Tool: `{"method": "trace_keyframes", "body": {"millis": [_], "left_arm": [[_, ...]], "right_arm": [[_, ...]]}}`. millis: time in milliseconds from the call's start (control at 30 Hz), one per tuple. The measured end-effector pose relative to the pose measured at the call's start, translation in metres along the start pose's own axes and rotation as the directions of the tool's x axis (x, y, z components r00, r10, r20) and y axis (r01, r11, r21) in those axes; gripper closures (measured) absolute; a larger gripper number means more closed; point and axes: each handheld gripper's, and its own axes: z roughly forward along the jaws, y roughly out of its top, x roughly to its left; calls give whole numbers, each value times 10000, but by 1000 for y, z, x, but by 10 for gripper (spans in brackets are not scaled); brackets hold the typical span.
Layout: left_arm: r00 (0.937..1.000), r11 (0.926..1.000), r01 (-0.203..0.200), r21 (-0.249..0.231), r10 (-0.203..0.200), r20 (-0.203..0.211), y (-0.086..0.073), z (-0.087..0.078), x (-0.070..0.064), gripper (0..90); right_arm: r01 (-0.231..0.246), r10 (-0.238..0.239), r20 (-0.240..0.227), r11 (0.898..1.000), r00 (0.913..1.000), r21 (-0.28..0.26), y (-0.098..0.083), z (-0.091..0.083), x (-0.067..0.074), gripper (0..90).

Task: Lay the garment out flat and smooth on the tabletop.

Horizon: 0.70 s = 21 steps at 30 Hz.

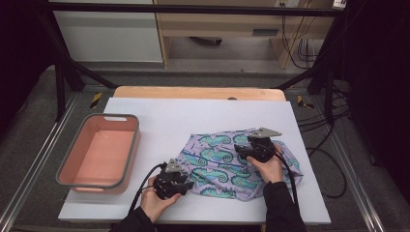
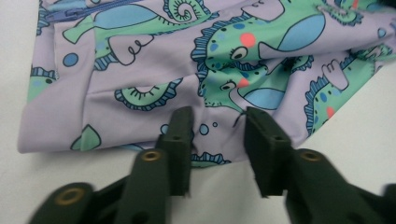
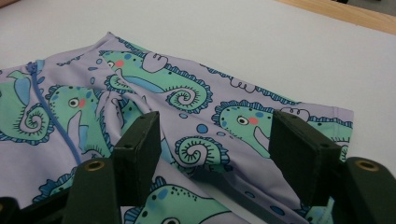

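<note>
A lilac garment (image 1: pixel 217 164) printed with green seahorses lies crumpled on the white mat, right of the middle. A blue zip runs along it (image 3: pixel 51 116). My left gripper (image 1: pixel 187 183) is at the garment's near left edge. In the left gripper view its jaws (image 2: pixel 215 126) stand apart just over the cloth's hem (image 2: pixel 140 70), not pinching it. My right gripper (image 1: pixel 239 150) hovers over the garment's far right part. Its jaws (image 3: pixel 217 135) are spread wide above the flat cloth (image 3: pixel 187 93), with nothing gripped.
A pink bin with a grey rim (image 1: pixel 63 166) stands on the left of the white mat (image 1: pixel 193 111). The wooden table edge (image 1: pixel 193 92) shows behind the mat. Black frame posts and cables stand around the table.
</note>
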Motion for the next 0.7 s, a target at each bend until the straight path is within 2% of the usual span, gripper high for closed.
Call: {"method": "trace_keyframes", "body": {"millis": [100,167,267,333,367,467,500,600,667,700], "left_arm": [[9987,9989,-444,162,448,-249,1,0,-2,791],[9985,9979,-545,358,548,-79,1,-1,-1,892],[9978,9968,-655,458,652,85,2,-2,0,897],[9973,9960,-718,539,708,195,2,-4,2,900],[9973,9960,-713,542,702,217,2,-4,3,900],[9977,9969,-616,482,600,323,3,-10,9,900],[9977,9971,-593,472,577,348,5,-14,12,900],[9989,9985,-464,300,464,-1,7,-27,24,900],[9972,9987,-459,221,471,-577,7,-35,35,900],[9971,9992,-345,179,356,-678,7,-39,40,900]], "right_arm": [[-35,34,106,9999,9999,133,-1,8,-1,362],[0,-6,204,9996,9998,298,-3,15,-2,362],[-88,63,354,9974,9994,717,-8,27,-5,385],[-94,55,359,9941,9993,1083,-11,32,-6,459],[-50,7,364,9930,9993,1181,-12,34,-5,524],[69,-93,178,9913,9998,1312,-12,33,-4,808],[118,-144,192,9917,9997,1279,-10,31,-5,836],[81,-122,373,9943,9992,1062,-7,21,-8,854],[125,-174,499,9952,9986,967,-5,12,-12,854],[169,-231,615,9949,9978,996,-4,8,-13,853]]}}
